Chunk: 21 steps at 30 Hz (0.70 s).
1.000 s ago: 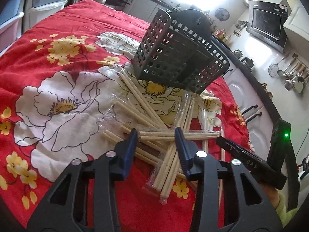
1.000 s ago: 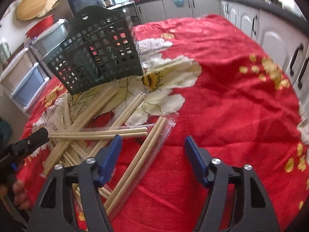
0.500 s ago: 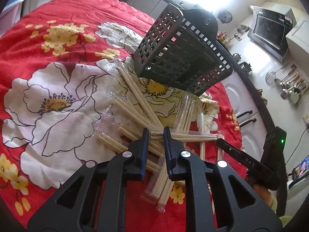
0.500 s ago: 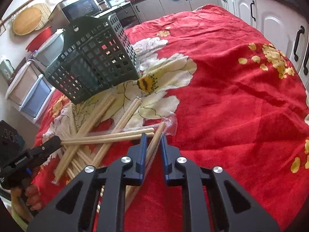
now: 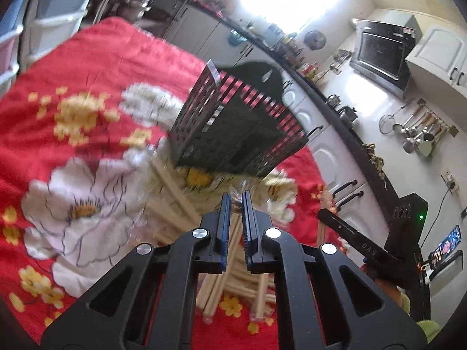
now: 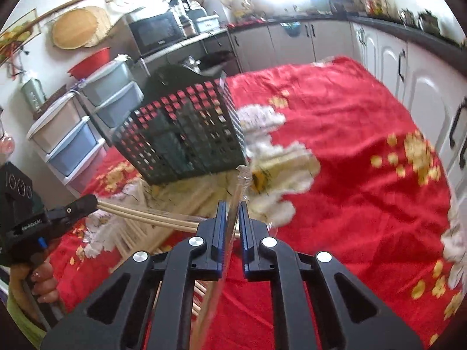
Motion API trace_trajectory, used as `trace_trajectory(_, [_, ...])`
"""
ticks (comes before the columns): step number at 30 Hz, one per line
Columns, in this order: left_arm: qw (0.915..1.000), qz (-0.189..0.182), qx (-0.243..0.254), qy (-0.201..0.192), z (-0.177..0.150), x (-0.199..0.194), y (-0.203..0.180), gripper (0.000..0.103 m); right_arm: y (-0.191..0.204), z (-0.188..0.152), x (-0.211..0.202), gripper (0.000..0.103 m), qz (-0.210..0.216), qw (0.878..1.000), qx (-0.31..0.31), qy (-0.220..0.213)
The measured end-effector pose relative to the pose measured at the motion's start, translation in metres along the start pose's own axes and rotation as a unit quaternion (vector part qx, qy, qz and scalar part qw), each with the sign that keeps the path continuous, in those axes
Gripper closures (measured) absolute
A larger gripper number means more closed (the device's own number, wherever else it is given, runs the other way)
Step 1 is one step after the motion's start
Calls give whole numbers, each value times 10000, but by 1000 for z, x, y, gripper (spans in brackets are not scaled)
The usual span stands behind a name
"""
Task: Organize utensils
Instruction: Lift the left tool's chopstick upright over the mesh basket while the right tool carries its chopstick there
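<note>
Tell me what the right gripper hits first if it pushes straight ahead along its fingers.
Probably the black basket's lower right corner; the right gripper, shut on a wrapped chopstick pair, points about there, though depth is unclear.

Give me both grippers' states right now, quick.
Left gripper: shut on a wrapped chopstick pair.
Right gripper: shut on another wrapped chopstick pair.

My two wrist views look down along the tongs, close over the desk (image 5: pixel 96 58); both share the basket (image 5: pixel 233 128).
</note>
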<state>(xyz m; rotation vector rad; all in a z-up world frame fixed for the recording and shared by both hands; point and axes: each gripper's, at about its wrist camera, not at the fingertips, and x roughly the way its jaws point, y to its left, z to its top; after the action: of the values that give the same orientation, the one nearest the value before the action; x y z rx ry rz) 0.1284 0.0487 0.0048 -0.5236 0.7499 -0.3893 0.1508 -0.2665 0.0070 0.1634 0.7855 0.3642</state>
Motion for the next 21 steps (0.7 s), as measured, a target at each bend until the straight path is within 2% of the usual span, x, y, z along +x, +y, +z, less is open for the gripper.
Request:
trace_trajectory(13, [9954,-74,791,-544,43,-26,-51,101,36,42,-29,97,128,9949,-687,-732])
trace_trajectory(21, [9905,-161,1090,-820,65,-39,-75,101,56,66,-43,97,237,9881,-998,-1143])
